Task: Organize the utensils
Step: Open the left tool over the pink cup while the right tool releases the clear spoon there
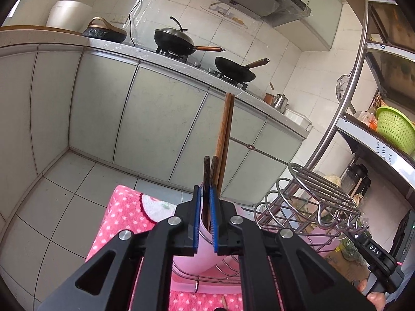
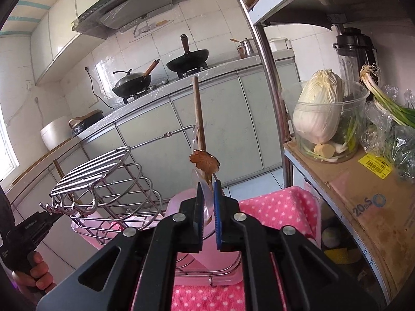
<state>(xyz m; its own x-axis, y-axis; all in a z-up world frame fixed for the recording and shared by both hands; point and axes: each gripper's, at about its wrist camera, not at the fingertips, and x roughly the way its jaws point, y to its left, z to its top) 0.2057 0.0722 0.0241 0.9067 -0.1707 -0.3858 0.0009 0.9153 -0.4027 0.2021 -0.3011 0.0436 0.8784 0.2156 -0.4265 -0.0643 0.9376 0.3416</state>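
Note:
My left gripper (image 1: 205, 189) is shut on a pair of dark wooden chopsticks (image 1: 210, 171), held upright over a pink utensil cup (image 1: 192, 248) in a wire dish rack (image 1: 298, 207). A longer brown pair of chopsticks (image 1: 225, 134) stands in the cup behind them. My right gripper (image 2: 207, 185) is shut on a clear plastic spoon (image 2: 205, 194) over the same pink cup (image 2: 207, 254). A leaf-shaped brown utensil end (image 2: 203, 162) and a tall wooden stick (image 2: 198, 114) stand just beyond the fingertips. The other hand-held gripper shows at the left edge (image 2: 26, 230).
The rack (image 2: 103, 181) sits on a pink tray (image 1: 207, 285) over a pink polka-dot towel (image 1: 122, 215). A steel shelf post (image 2: 264, 64) rises on the right, with a cardboard box (image 2: 363, 194), cabbage in a tub (image 2: 321, 108) and a green basket (image 1: 394, 127). Counter with woks (image 1: 176, 41) behind.

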